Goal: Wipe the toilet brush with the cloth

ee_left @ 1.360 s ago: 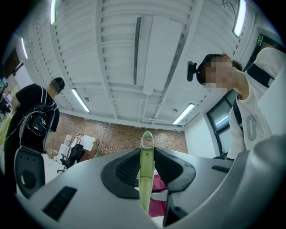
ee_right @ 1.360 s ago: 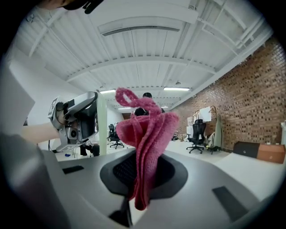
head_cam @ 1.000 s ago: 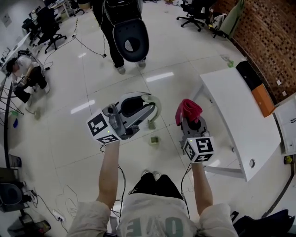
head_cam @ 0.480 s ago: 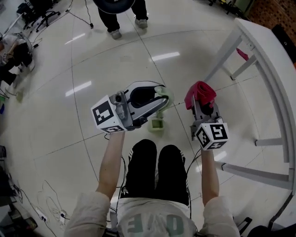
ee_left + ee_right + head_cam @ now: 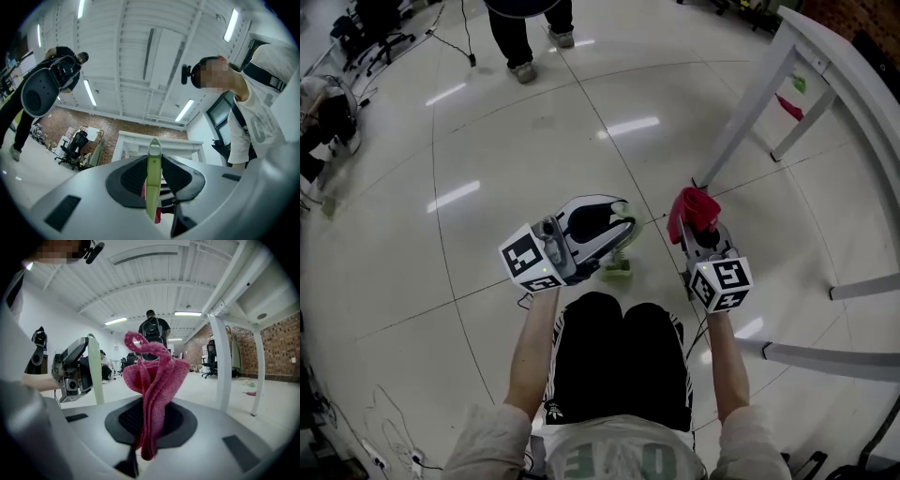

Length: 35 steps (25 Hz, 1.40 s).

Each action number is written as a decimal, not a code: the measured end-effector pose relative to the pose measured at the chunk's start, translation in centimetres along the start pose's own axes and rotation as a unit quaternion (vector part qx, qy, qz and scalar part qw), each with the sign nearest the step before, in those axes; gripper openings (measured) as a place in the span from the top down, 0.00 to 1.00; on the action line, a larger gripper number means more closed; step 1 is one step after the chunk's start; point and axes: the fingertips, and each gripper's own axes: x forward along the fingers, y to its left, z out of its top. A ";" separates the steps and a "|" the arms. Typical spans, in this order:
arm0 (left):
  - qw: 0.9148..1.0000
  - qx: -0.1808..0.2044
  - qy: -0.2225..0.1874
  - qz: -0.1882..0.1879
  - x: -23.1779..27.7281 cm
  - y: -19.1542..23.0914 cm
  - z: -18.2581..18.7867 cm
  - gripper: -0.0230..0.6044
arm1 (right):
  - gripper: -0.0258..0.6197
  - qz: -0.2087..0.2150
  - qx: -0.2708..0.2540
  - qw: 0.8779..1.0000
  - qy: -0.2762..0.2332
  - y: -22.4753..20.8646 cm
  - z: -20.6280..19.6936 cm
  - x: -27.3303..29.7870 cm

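My left gripper [image 5: 622, 230] is shut on the thin pale green handle of the toilet brush [image 5: 625, 249]. The brush's green lower end [image 5: 616, 272] sits low by the floor, just ahead of the person's knees. In the left gripper view the handle [image 5: 153, 180] stands upright between the pads of the left gripper [image 5: 152, 161]. My right gripper [image 5: 698, 228] is shut on a bunched red cloth [image 5: 692, 210], a short way right of the brush. The cloth [image 5: 153, 380] rises in folds out of the right gripper [image 5: 150, 406]; the left gripper [image 5: 71, 369] and brush handle [image 5: 95, 373] show to its left.
A white table's legs [image 5: 739, 117] stand to the right, its top [image 5: 853, 84] overhead at the far right. A standing person [image 5: 520, 42] is at the back. The holder's black-clad knees [image 5: 619, 356] are directly below the grippers. Cables [image 5: 384, 412] lie on the glossy floor [image 5: 487, 150] at the lower left.
Both grippers have dropped close to the floor, still holding brush and cloth. The holder has crouched down, so the white table now stands higher at the right.
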 end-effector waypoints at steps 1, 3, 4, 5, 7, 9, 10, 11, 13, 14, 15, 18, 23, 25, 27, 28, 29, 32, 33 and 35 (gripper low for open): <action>1.000 -0.004 0.003 0.002 0.0 0.2 -0.5 0.80 | 0.91 -0.001 0.000 1.000 0.002 -0.3 -0.2 -0.1; 1.000 -0.013 0.015 0.008 -0.5 0.7 -1.8 0.80 | 0.91 -0.003 0.005 1.000 0.004 -0.4 -0.8 -0.2; 1.000 -0.018 0.019 0.014 -0.8 1.2 -2.5 0.80 | 0.91 -0.003 0.008 1.000 0.003 -0.4 -1.0 -0.2; 0.999 -0.023 0.019 0.019 -1.1 1.6 -3.1 0.80 | 0.91 -0.002 0.011 1.000 0.002 -0.3 -1.3 -0.1; 0.999 -0.036 0.015 0.023 -1.5 2.1 -4.3 0.80 | 0.91 0.004 0.022 1.000 0.001 -0.2 -2.2 0.1; 0.999 -0.049 0.010 0.018 -1.8 2.0 -5.2 0.80 | 0.91 0.013 0.033 0.999 -0.001 0.0 -3.1 -0.1; 0.999 -0.051 0.011 0.015 -1.8 2.0 -5.5 0.80 | 0.91 0.016 0.037 0.999 -0.003 0.0 -3.5 -0.3; 0.999 -0.048 0.015 0.015 -1.8 2.1 -5.8 0.80 | 0.91 0.019 0.041 0.999 -0.006 0.0 -3.8 -0.4; 0.999 -0.038 0.026 0.018 -1.6 2.6 -6.2 0.80 | 0.91 0.024 0.052 0.998 -0.014 -0.1 -4.2 -0.6; 0.999 -0.037 0.027 0.018 -1.5 2.9 -6.4 0.80 | 0.91 0.026 0.057 0.998 -0.016 -0.1 -4.3 -0.7; 0.999 -0.039 0.029 0.019 -1.4 3.2 -6.6 0.80 | 0.91 0.026 0.059 0.998 -0.017 -0.2 -4.4 -0.7; 0.998 -0.044 0.043 0.020 -1.3 3.6 -7.8 0.80 | 0.91 0.025 0.056 0.998 -0.015 -0.4 -4.7 -0.9; 0.995 -0.065 0.075 0.027 -2.1 3.7 -11.1 0.80 | 0.91 0.023 0.062 0.998 -0.009 -0.4 -5.4 -1.1; 0.993 -0.076 0.085 0.031 -2.5 3.6 -12.5 0.80 | 0.91 0.021 0.067 0.998 -0.004 -0.3 -6.0 -1.1; 0.991 -0.098 0.077 0.038 -2.6 3.6 -13.2 0.80 | 0.91 0.021 0.070 0.997 0.001 -0.1 -6.5 -1.0; 0.990 -0.114 0.069 0.049 -2.6 3.8 -13.3 0.80 | 0.91 0.021 0.073 0.997 0.004 0.1 -6.8 -0.9; 0.988 -0.128 0.062 0.067 -2.7 4.1 -13.4 0.79 | 0.91 0.021 0.075 0.997 0.005 0.3 -7.0 -0.8; 0.979 -0.152 0.056 0.127 -3.3 4.5 -13.2 0.62 | 0.91 0.019 0.087 0.996 0.008 0.9 -7.5 -0.6; 0.976 -0.152 0.050 0.145 -3.7 4.6 -12.7 0.59 | 0.91 0.019 0.090 0.996 0.008 1.1 -7.6 -0.4; 0.973 -0.146 0.025 0.178 -4.6 4.8 -11.0 0.58 | 0.91 0.020 0.097 0.995 0.008 1.5 -7.6 0.0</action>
